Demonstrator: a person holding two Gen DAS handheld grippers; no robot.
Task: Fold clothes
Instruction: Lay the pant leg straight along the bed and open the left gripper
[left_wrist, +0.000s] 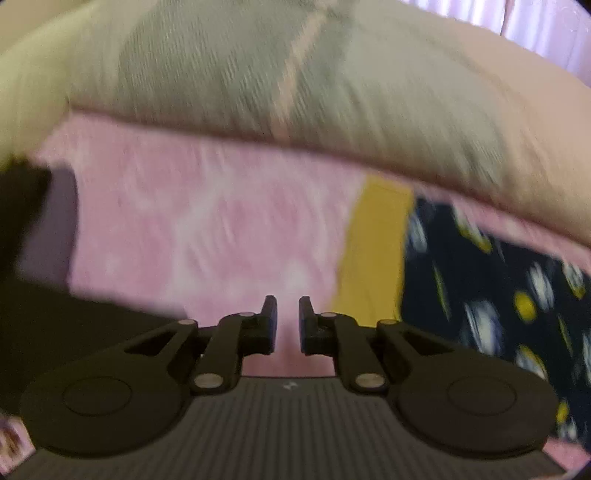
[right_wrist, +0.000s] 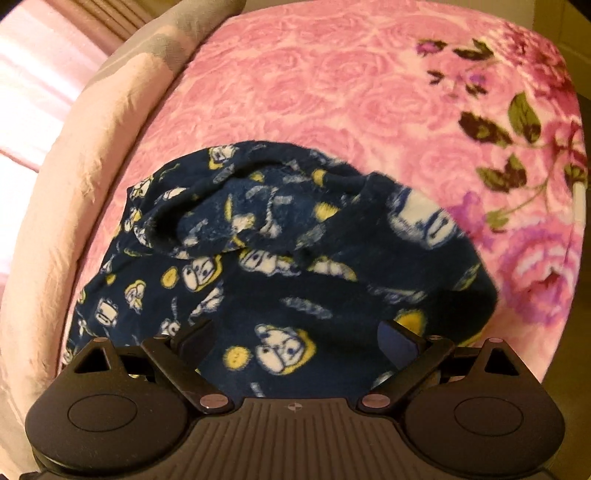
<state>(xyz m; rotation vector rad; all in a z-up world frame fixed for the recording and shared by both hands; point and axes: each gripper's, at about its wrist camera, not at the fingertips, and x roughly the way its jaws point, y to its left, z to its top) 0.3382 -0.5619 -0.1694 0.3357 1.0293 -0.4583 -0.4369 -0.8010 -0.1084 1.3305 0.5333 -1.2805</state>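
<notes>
Plush pink blanket (right_wrist: 332, 92), crumpled fleece garment (right_wrist: 258, 277).

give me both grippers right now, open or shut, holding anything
left gripper: nearly shut, nothing between the fingers.
right gripper: open wide over the navy printed garment, not gripping it.

The garment (right_wrist: 280, 258) lies on the blanket (right_wrist: 332, 92), lower centre; the pillow (right_wrist: 92, 177) runs along its left.

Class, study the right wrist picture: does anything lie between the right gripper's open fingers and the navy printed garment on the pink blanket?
Nothing visible does. The right gripper hangs open directly over the navy printed garment, which lies crumpled on the pink blanket.
</notes>
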